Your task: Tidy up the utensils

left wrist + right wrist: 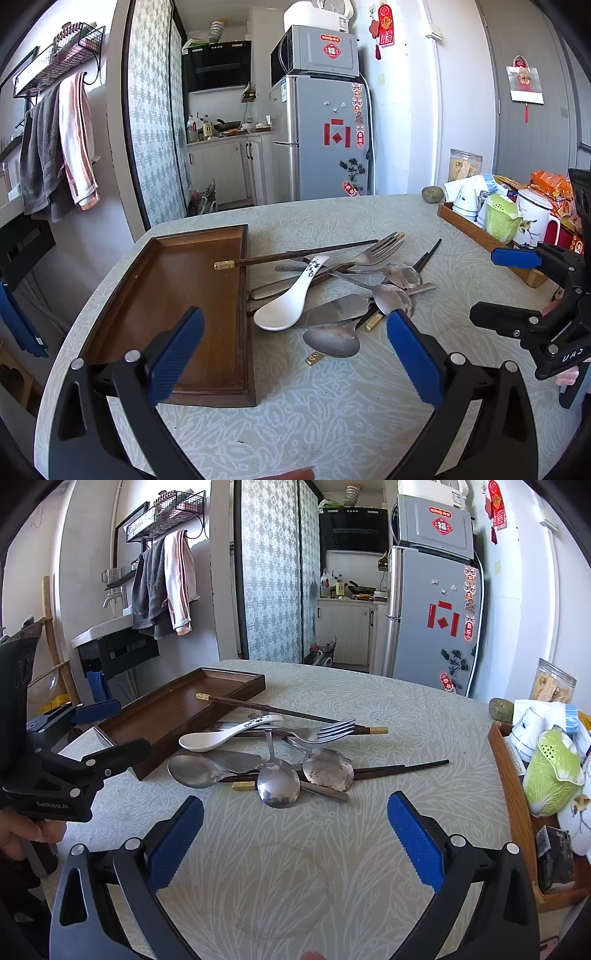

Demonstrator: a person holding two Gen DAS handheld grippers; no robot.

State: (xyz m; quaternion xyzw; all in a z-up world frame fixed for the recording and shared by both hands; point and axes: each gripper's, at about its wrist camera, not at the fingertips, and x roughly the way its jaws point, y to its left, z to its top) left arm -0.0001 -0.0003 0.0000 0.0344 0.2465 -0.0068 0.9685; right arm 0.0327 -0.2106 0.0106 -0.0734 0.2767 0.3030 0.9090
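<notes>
Both the left gripper [295, 343] and right gripper [295, 830] gape empty, so a grab into the tangled utensils [273, 753] risks dragging crossed chopsticks [266, 709] off the tray [166, 716].

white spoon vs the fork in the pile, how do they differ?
The white spoon is glossy ceramic with black writing on its handle; the fork is plain grey metal. The spoon ends in a deep oval bowl, the fork in tines. The spoon's bowl lies beside the wooden tray; the fork's tines point away from the tray. Both lie flat in the heap, untouched.
</notes>
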